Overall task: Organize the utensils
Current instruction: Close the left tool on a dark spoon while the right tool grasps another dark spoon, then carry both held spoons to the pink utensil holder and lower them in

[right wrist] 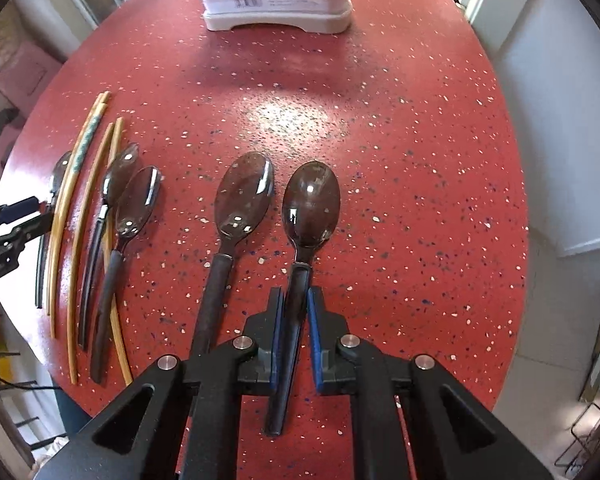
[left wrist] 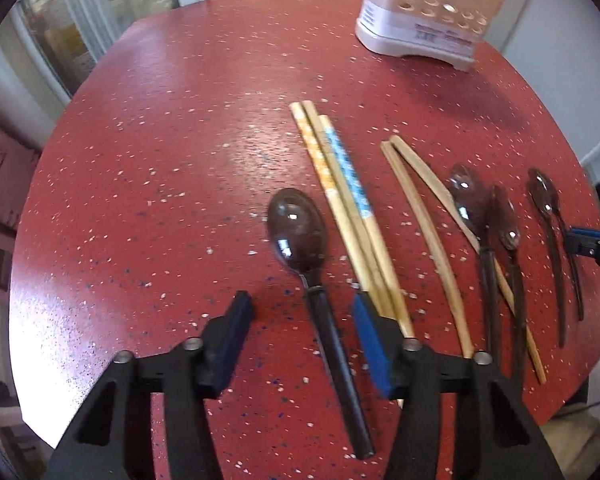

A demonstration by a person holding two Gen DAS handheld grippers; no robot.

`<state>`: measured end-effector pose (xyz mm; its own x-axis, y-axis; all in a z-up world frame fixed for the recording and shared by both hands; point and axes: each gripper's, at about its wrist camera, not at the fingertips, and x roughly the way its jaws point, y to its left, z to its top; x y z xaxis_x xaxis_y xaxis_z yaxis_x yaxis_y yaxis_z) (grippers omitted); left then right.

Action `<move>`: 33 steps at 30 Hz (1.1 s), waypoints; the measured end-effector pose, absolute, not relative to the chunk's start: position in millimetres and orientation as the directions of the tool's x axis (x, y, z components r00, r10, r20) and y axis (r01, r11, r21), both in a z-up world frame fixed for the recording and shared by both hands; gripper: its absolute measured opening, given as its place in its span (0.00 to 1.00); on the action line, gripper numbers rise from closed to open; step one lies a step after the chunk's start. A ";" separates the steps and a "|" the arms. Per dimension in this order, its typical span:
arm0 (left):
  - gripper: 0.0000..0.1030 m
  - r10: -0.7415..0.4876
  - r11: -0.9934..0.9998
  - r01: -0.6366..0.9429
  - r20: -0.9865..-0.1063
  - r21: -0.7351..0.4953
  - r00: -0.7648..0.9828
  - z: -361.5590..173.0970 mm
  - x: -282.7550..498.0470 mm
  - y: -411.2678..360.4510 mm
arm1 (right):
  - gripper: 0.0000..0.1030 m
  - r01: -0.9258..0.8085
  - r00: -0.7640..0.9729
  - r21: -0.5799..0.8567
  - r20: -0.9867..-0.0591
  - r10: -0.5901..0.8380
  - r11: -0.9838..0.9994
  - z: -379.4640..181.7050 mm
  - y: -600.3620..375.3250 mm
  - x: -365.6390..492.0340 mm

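Straddling a dark-handled spoon [left wrist: 300, 232] with the left gripper [left wrist: 300, 332], fingers half-spread and not pressing, likely lining up a pickup; crowding chopsticks [left wrist: 340, 200] just beside the right finger. Pinching the rightmost spoon [right wrist: 300, 240] by its handle in the right gripper [right wrist: 294, 312], narrow. Leaving open red table [right wrist: 420, 160] toward the utensil holder [right wrist: 276, 4] at the far edge.

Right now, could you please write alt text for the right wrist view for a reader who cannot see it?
The right gripper is shut on the dark handle of a spoon lying on a red speckled table, a second spoon beside it. Further left lie more spoons and chopsticks; a white utensil holder stands at the far edge.
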<state>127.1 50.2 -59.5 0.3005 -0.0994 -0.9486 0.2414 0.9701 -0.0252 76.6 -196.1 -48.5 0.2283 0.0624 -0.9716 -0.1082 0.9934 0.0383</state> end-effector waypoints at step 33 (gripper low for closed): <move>0.39 -0.324 0.942 0.166 -0.668 -0.290 0.670 74.2 122.6 54.7 | 0.12 -0.199 0.529 0.335 -0.754 0.389 0.921 59.9 -248.5 68.6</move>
